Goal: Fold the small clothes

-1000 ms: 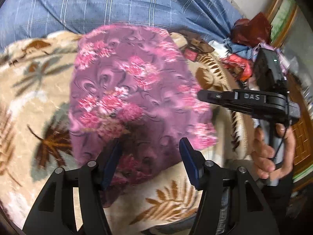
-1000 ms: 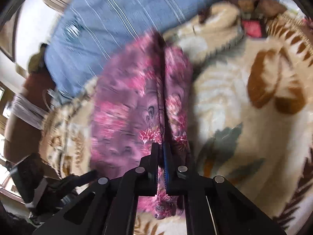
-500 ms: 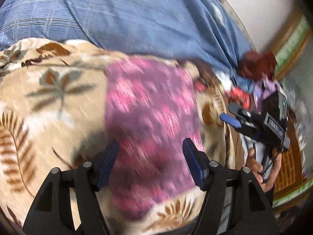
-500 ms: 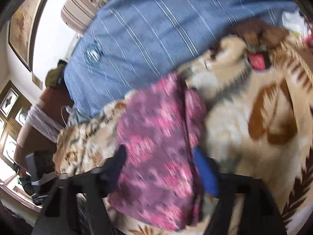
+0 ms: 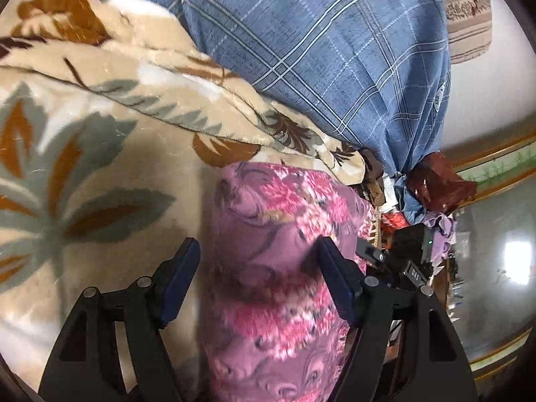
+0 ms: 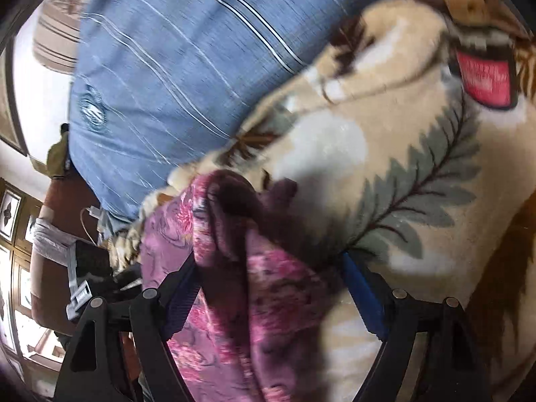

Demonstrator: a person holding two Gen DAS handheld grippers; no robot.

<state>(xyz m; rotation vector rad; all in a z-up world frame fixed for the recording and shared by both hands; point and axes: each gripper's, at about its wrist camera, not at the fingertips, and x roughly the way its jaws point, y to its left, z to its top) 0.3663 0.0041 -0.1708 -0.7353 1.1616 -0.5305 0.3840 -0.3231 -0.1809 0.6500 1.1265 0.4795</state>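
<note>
Both the left gripper [image 5: 258,274] and right gripper [image 6: 271,288] gape, just opened, astride the floral cloth [image 5: 278,268]; the red label [image 6: 485,80] at 1 o'clock is unreadable.

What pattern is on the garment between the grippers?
Pink flowers on purple garment, clearest in the left wrist view.

In the lower middle of the frame lies a purple garment [image 5: 278,268] with pink flowers. Under it is a beige blanket [image 5: 100,174] with grey and brown leaves. Above, the pillow [image 5: 318,50] is blue with white checks.
</note>
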